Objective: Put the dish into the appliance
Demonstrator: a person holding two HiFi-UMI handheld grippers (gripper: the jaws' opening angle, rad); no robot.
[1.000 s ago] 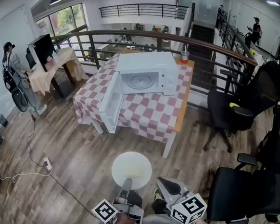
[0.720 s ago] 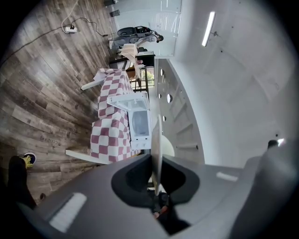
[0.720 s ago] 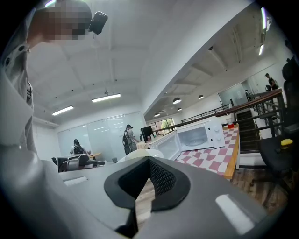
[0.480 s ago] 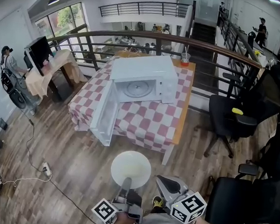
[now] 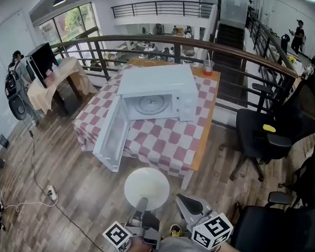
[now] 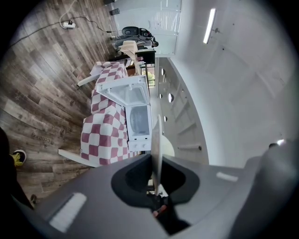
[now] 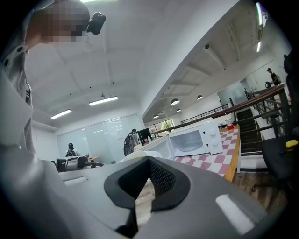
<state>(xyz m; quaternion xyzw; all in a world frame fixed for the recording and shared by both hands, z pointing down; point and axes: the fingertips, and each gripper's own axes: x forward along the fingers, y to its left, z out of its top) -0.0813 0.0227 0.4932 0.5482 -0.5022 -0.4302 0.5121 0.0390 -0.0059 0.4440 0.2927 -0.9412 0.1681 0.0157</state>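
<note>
Plate (image 5: pixel 147 188) pinched by near rim in left gripper (image 5: pixel 141 205) jaws, rest sticking out ahead; right gripper (image 5: pixel 187 202) jaws pressed together, empty; microwave (image 5: pixel 159 91), door (image 5: pixel 109 138) open, closer ahead vs 1 sec ago but well apart; approach prob. not done
</note>
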